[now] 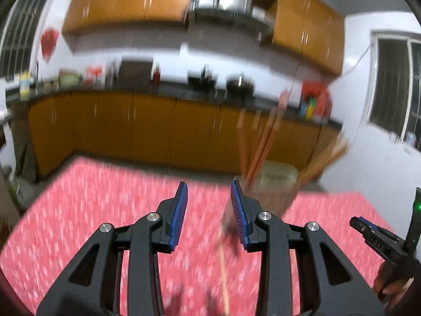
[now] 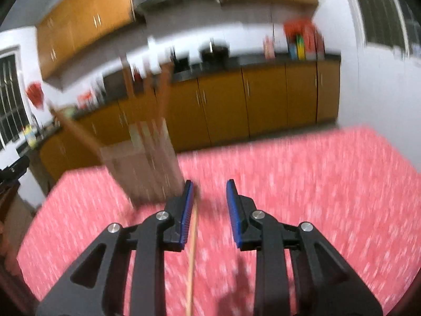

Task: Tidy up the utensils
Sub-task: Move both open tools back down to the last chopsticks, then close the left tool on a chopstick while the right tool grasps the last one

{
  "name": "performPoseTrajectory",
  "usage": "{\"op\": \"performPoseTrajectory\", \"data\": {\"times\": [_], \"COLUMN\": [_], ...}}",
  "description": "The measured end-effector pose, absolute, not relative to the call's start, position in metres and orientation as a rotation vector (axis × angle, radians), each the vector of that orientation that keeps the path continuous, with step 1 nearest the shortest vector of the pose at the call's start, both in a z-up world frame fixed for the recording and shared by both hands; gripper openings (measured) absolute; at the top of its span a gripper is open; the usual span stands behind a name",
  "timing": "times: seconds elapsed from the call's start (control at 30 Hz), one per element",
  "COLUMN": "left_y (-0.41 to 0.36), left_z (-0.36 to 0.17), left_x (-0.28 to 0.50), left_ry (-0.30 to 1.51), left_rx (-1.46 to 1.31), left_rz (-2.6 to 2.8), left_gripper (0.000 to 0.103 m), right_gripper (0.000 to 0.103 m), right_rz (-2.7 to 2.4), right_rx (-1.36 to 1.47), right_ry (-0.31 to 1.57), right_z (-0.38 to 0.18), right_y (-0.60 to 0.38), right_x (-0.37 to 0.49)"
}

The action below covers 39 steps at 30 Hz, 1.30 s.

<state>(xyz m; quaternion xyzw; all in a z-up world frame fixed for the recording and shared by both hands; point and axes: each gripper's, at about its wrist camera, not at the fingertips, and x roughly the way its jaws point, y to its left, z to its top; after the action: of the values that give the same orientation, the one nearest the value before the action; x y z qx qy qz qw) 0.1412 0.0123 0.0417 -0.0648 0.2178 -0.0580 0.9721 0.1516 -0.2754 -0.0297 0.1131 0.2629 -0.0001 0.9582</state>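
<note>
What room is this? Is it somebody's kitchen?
Most likely a home kitchen: orange-brown cabinets line the wall, a dark countertop carries pots and bottles, and a range hood hangs above. Up front, a red tablecloth holds a chopstick holder.

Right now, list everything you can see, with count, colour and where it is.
holder: one, clear, on the tablecloth ahead of both grippers
chopsticks: several, count blurred, brown, standing in the holder
loose chopstick: one, tan, lying on the tablecloth
tablecloth: one, red and white, covering the table
cabinets: orange, along the far wall, upper and lower
counter: dark, with blurred cookware and bottles
windows: barred, at both sides
left gripper: black, blue pads, open
right gripper: black, blue pads, open
</note>
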Motion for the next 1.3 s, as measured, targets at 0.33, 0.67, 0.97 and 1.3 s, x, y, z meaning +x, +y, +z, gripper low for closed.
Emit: {"op": "performPoseTrajectory", "data": {"times": [0.33,0.67,0.97,1.3], "left_y": [-0.003,-0.030,-0.044,0.003], "left_z": [-0.046,-0.075,-0.098,-0.095], "left_x": [0.148,0.144,0.151,0.184], "left_ry": [0.709,0.778,0.852,0.856], "left_rx": [-0.127,-0.057,0.042,0.016], "left_rz": [-0.178,-0.225,-0.180,-0.048], "left_gripper": [0.034,0.034,0.008,0.007], "right_gripper": [0.027,0.008,0.008,0.008], "right_rz": [0.116,0.043,0.010,0.010], "right_rx": [0.195,0.151,0.186,0.155], "right_ry": [0.807,0.838,0.841,0.834], "right_z": [-0.115,-0.122,-0.122,-0.120], "right_y": [-0.232,-0.234,-0.250,-0.245], "right_x": [0.155,0.162,0.163,0.179]}}
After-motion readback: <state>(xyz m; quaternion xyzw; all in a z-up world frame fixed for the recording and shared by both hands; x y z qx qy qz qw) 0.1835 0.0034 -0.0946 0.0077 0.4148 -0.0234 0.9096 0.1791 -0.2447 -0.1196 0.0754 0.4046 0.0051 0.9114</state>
